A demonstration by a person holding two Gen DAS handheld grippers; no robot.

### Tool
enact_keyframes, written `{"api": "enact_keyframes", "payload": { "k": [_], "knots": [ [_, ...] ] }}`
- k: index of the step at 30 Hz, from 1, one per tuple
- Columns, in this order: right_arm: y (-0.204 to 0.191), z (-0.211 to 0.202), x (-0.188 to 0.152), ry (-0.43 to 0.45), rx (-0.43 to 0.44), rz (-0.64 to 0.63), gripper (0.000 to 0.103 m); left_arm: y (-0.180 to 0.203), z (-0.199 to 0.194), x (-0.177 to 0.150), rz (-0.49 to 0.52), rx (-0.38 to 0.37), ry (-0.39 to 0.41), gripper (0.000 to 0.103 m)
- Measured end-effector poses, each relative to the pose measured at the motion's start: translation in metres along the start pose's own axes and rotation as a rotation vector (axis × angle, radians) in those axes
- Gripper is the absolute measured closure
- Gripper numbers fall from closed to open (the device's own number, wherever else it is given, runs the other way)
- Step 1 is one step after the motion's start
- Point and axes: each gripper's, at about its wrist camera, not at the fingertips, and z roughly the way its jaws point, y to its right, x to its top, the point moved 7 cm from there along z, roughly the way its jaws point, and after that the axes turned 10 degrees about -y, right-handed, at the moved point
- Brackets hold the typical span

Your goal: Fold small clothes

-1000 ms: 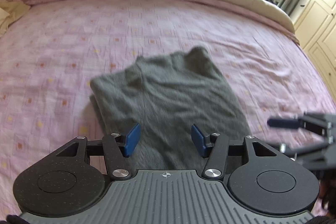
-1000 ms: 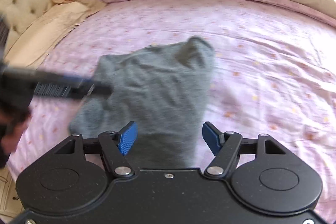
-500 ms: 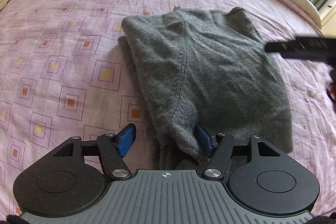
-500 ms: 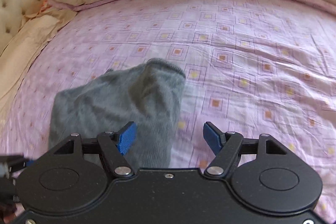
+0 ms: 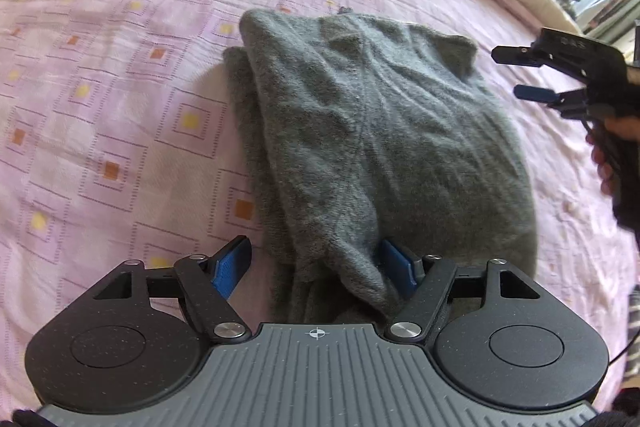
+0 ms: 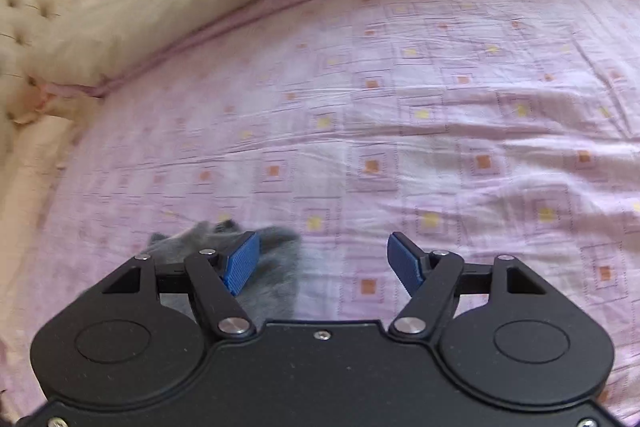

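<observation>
Fingers: left gripper (image 5: 314, 265) spread around grey garment (image 5: 384, 131) near edge; right gripper (image 6: 322, 259) spread, empty.
Advice: pinch all layers before lifting off bedsheet (image 5: 100, 75).

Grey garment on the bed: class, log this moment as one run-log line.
grey garment folded, lying on pink sheet | left gripper open, near edge between fingers | right gripper open, empty, off to the garment's right

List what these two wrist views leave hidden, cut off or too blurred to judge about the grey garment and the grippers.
- Left wrist view: the grey garment has its near edge hidden behind the left gripper; a fold covers part of one blue pad.
- Left wrist view: the right gripper runs off the right edge.
- Right wrist view: only a blurred corner of the garment shows behind the gripper body; its fold state cannot be read there.
</observation>
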Motion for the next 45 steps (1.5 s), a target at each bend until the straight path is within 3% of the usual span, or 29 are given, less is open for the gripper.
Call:
{"api": "enact_keyframes", "payload": {
  "k": [4, 10, 15, 20, 22, 23, 24, 26, 28, 29, 31, 38, 45],
  "knots": [
    [-0.009, -0.002, -0.019, -0.048, 0.145, -0.034, 0.025, 0.003, 0.005, 0.004, 0.0, -0.054, -0.005, 0.031],
    [-0.021, 0.02, -0.043, -0.118, 0.218, -0.071, 0.023, 0.006, 0.012, 0.011, -0.037, -0.127, -0.017, 0.027],
    [-0.025, 0.03, -0.042, -0.096, 0.273, -0.036, 0.019, 0.004, 0.012, 0.007, -0.066, -0.193, -0.035, 0.027],
    [-0.03, 0.033, -0.047, -0.132, 0.333, -0.021, 0.019, 0.008, 0.013, 0.003, -0.05, -0.199, -0.034, 0.028],
    [-0.032, 0.034, -0.051, -0.148, 0.353, -0.011, 0.019, 0.009, 0.015, 0.006, -0.057, -0.218, -0.039, 0.029],
    [-0.033, 0.034, -0.053, -0.157, 0.358, -0.006, 0.02, 0.01, 0.016, 0.007, -0.054, -0.225, -0.042, 0.036],
    [-0.033, 0.035, -0.054, -0.168, 0.359, -0.002, 0.021, 0.01, 0.017, 0.007, -0.049, -0.229, -0.046, 0.048],
    [-0.034, 0.036, -0.056, -0.185, 0.353, 0.008, 0.028, 0.01, 0.018, 0.008, -0.046, -0.239, -0.052, 0.06],
    [-0.032, 0.036, -0.06, -0.204, 0.339, 0.022, 0.055, 0.011, 0.019, 0.008, -0.041, -0.271, -0.049, 0.075],
    [-0.03, 0.034, -0.062, -0.202, 0.325, 0.026, 0.06, 0.012, 0.019, 0.009, -0.035, -0.286, -0.046, 0.078],
    [-0.032, 0.029, -0.062, -0.196, 0.3, 0.027, 0.065, 0.015, 0.017, 0.01, -0.011, -0.287, -0.039, 0.079],
    [-0.039, -0.011, -0.067, -0.112, 0.288, 0.043, 0.068, 0.041, 0.004, 0.006, 0.039, -0.316, -0.016, 0.081],
    [0.008, -0.065, -0.11, -0.103, 0.218, 0.088, 0.068, 0.106, 0.007, -0.039, 0.101, -0.359, -0.056, 0.081]
  ]
}}
